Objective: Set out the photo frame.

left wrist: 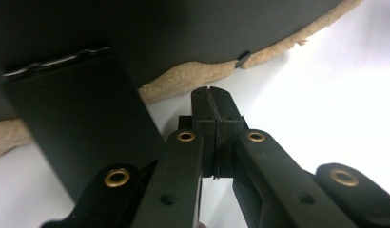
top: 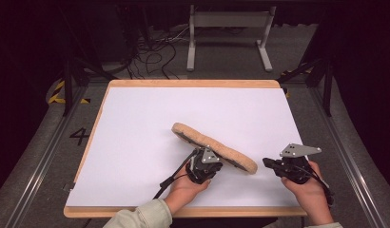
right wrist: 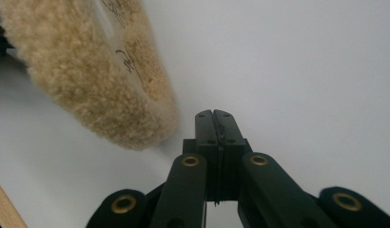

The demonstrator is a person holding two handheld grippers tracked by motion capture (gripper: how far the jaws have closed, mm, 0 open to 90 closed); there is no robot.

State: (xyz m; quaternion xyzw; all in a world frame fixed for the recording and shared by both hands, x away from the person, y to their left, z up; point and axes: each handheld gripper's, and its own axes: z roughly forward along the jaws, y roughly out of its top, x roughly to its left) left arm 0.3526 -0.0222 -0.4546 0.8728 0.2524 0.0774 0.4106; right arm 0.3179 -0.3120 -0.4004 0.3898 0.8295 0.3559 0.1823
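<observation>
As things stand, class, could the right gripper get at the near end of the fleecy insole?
Probably yes. The right gripper, jaws closed, sits just beside the near end of the fleecy insole, with only bare white table between them. It would need to open first.

A tan, fleecy insole (top: 217,145) with a dark underside is lying tilted on the white desk (top: 136,142), its near end resting down and its far end lifting off the surface.
</observation>
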